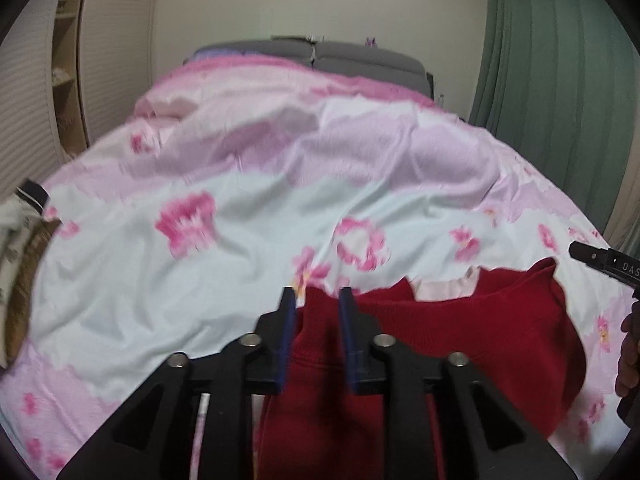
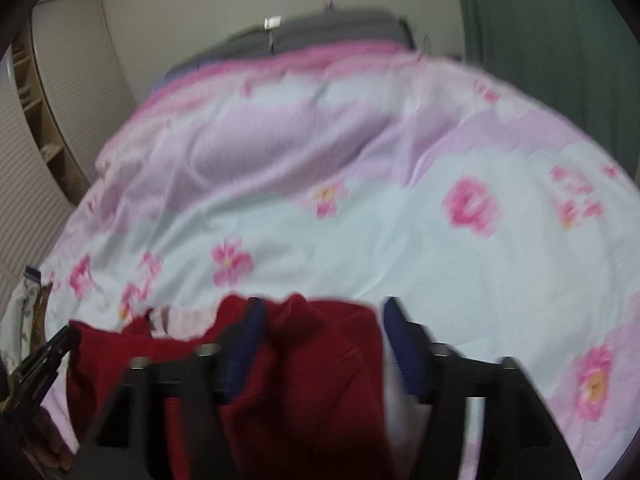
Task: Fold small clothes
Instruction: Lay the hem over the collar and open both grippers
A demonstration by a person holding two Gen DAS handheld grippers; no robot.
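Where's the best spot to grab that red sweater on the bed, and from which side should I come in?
Take the red sweater at its two near shoulder corners, one gripper each, coming from the near edge of the floral quilt. It lies spread across the quilt with its collar opening facing away, and thick bunched folds already sit between both sets of open jaws, probably easy to pinch.

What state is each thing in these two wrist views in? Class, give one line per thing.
red garment: bunched on the bed, unfolded.
left hand-held gripper: open, red cloth between its fingers.
right hand-held gripper: open wide over red cloth.
floral quilt: spread, wrinkled.
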